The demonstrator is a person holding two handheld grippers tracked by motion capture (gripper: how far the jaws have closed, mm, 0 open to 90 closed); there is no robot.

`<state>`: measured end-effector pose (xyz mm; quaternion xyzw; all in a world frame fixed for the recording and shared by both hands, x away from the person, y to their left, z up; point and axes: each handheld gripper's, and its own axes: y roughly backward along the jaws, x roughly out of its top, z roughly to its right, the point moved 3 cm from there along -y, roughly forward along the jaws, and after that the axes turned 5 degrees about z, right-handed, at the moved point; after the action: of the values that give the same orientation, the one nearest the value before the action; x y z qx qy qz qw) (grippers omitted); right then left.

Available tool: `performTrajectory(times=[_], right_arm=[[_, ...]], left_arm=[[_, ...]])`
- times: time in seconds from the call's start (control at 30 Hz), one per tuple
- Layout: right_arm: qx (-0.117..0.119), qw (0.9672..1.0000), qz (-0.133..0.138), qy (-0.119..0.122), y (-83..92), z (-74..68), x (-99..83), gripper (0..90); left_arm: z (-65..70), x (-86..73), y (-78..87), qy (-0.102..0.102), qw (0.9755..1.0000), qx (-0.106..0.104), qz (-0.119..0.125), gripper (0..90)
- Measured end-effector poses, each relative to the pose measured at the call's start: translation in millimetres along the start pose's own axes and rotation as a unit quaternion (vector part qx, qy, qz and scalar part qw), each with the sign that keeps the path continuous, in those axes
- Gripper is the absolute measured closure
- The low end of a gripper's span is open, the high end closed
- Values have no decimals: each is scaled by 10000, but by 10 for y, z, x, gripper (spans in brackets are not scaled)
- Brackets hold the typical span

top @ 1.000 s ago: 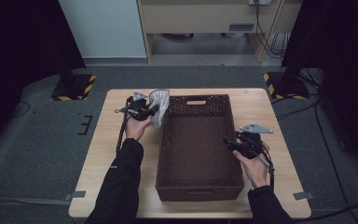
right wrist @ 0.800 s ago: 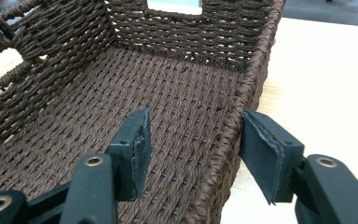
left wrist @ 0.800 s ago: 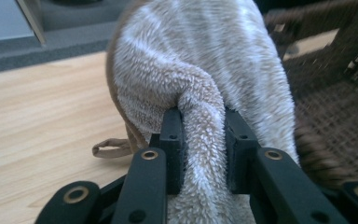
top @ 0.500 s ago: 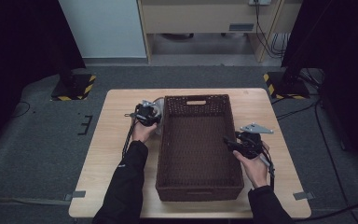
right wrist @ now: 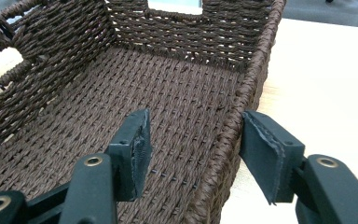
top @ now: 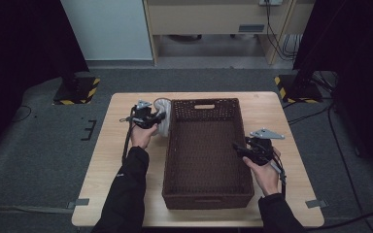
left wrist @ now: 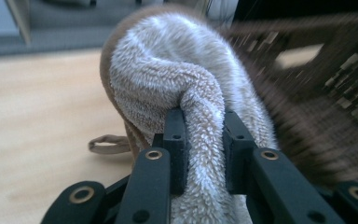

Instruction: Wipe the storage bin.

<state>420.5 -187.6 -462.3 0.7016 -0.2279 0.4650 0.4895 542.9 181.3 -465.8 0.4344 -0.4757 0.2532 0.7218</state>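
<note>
Fleecy grey-white cloth (left wrist: pixel 186 93) with a tan edge was pinched in a thick fold between the jaws of the left hand-held gripper (left wrist: pixel 199 135), which had just been closing and were clenched tight on it. In the high view that cloth (top: pixel 163 122) sat at the far left corner of the dark brown wicker basket (top: pixel 175 160), just outside its left wall and close against it, with the left hand-held gripper (top: pixel 151 118) at its side. Whether the cloth touched the wooden bench (top: pixel 107 174) cannot be told from above; in the left gripper view it hung close over the pale bench (left wrist: pixel 32 140) top, with a small tan loop (left wrist: pixel 108 143) at its lower edge.

The right hand-held gripper (top: pixel 240 148) was at the basket's right wall, about halfway along it. In the right gripper view its jaws straddled the rim of the basket (right wrist: pixel 242 107), one pad inside over the woven floor and one outside over the bench (right wrist: pixel 326 79); a clear gap showed on both sides, so the right hand-held gripper (right wrist: pixel 193 144) stood released, gripping nothing.
</note>
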Motion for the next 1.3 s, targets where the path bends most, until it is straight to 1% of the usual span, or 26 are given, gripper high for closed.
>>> performTrajectory(times=[0.1,0.13,0.17,0.23,0.27,0.33,0.37,0.43,0.47,0.5,0.57,0.6,0.67,0.73,0.77,0.87,0.93,1.03,1.07,1.1,1.13,1.17,1.2,1.23,1.27,1.3], right_arm=[[-4,10000,-1,2,0,-1,0,433],[-7,10000,8,0,-1,-2,-1,433],[0,10000,2,-1,0,-1,-1,432],[4,10000,2,-1,0,0,0,431],[5,10000,2,-1,0,0,0,432],[6,10000,4,-1,1,0,-1,431],[8,10000,4,1,1,0,-1,431],[12,10000,4,0,1,1,-1,430],[12,10000,5,2,1,0,-1,430],[13,10000,5,2,0,0,-1,430],[13,10000,6,2,0,0,-1,430],[11,10000,6,0,0,0,-1,430],[13,10000,6,-2,0,0,-1,430],[14,10000,8,-4,0,1,-2,430],[5,10000,17,-9,-1,2,-2,430],[4,10000,20,-8,-1,1,-2,430],[4,10000,20,-10,-1,1,-3,431],[5,10000,20,-8,0,0,-2,431],[1,10000,20,-8,0,1,-2,431],[1,10000,21,-9,0,1,-2,431],[0,10000,22,-13,0,1,-2,431],[-4,10000,25,-4,1,-1,-2,430],[-4,10000,30,1,1,-2,-1,431],[-7,10000,32,5,2,-3,-1,430],[-12,10000,35,13,2,-3,-1,431],[-14,10000,35,15,1,-3,-1,431]], left_arm=[[58,177,98,-105,9990,-173,387,746],[77,215,108,-118,9985,-248,479,746],[90,236,107,-132,9982,-289,502,746],[113,243,71,-269,9985,-229,420,745],[114,226,43,-287,9987,-204,375,745],[95,174,-9,-268,9992,-90,265,746],[77,129,-40,-231,9995,-72,184,746],[51,49,-84,-277,9996,26,1,746],[38,-5,-114,-283,9995,47,-130,746],[31,-59,-147,-298,9992,79,-240,746],[34,-184,-220,-351,9982,62,-473,746],[44,-233,-252,-380,9977,65,-549,746],[52,-305,-299,-398,9973,82,-619,746],[46,-373,-341,-304,9973,75,-666,746],[40,-392,-350,-289,9971,78,-694,746],[33,-470,-380,-310,9954,92,-901,746],[38,-489,-383,-309,9953,112,-906,745],[30,-487,-355,-227,9956,141,-902,744],[27,-477,-334,-194,9960,142,-862,744],[19,-463,-306,-136,9966,139,-797,744],[2,-437,-260,-31,9974,135,-707,744],[-5,-415,-229,10,9980,138,-624,743],[-8,-378,-182,31,9985,111,-529,744],[-6,-322,-118,49,9992,60,-387,744],[-6,-285,-75,22,9995,17,-305,745],[4,-233,-18,40,9998,-50,-182,745]])
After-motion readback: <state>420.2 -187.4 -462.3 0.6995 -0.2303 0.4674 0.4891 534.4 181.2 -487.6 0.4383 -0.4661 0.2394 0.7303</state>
